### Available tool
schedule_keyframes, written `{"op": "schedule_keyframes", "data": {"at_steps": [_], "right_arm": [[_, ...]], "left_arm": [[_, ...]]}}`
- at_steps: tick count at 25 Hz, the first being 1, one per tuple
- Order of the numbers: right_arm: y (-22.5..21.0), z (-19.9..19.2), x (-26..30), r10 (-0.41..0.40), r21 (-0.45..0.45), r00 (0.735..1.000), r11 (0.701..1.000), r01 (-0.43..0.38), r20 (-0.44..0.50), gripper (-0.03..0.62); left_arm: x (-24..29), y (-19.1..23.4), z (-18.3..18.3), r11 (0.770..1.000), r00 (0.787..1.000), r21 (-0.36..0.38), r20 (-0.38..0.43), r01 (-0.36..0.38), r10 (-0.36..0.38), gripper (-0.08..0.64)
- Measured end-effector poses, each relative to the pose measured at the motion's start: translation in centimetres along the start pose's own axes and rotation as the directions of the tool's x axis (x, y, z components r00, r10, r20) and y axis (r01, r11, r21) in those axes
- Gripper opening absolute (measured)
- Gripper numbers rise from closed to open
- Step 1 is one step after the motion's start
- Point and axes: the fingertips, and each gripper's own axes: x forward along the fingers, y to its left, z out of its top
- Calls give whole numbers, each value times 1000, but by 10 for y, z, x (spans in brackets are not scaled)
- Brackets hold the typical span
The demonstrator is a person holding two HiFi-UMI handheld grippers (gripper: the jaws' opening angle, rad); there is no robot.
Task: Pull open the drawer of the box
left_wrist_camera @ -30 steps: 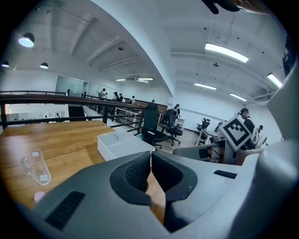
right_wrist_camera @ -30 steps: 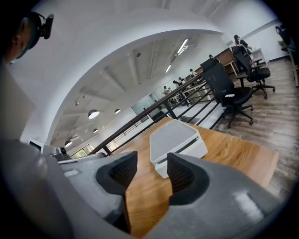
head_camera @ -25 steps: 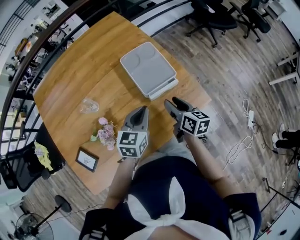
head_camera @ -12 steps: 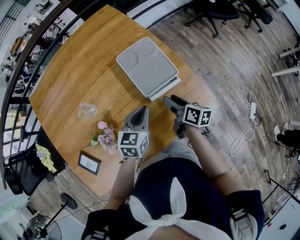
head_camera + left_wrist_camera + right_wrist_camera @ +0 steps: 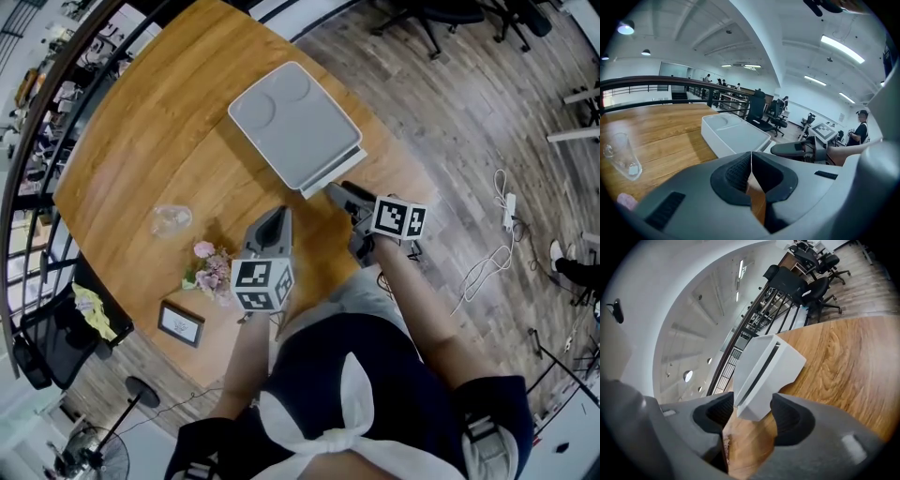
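The right gripper (image 5: 334, 188) has sunk toward the flat pale-grey plastic box (image 5: 291, 117) on the round wooden table (image 5: 141, 141). Its jaws have just been opening and now frame the drawer front (image 5: 334, 167) straight ahead, ungripped. The left gripper (image 5: 277, 220) is clenched, empty and farther off.

Left of centre on the wooden desk (image 5: 159, 122) sits a clear glass (image 5: 171, 219). Below it are pink flowers (image 5: 213, 269), then a small dark-framed picture (image 5: 177, 323) near the desk's lower edge. Office chairs (image 5: 422, 19) stand at upper right, and a white cable (image 5: 487, 267) trails over the floor (image 5: 469, 131) at right.
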Motion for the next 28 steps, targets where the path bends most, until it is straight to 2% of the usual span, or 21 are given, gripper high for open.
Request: {"op": "schedule_keyframes", "data": {"at_steps": [5, 12, 20, 26, 28], "right_arm": [[-13, 0, 11, 3, 40, 1000, 999, -3, -9, 256], [-30, -3, 23, 39, 155, 999, 987, -37, -6, 256], [-32, -5, 28, 75, 206, 997, 976, -73, -2, 259], [-36, -5, 29, 108, 307, 993, 945, -115, 41, 249], [-34, -4, 28, 126, 331, 991, 934, -137, 54, 208]], "left_arm": [[5, 10, -4, 1000, 1000, -14, -15, -1, 0, 23], [14, 13, -10, 1000, 1000, -25, -28, 9, -10, 23], [12, 18, -9, 999, 1000, -37, -19, 15, -16, 23], [10, 14, -9, 999, 1000, -33, -20, 18, -18, 23], [9, 12, -10, 999, 1000, -31, -19, 18, -19, 23]]}}
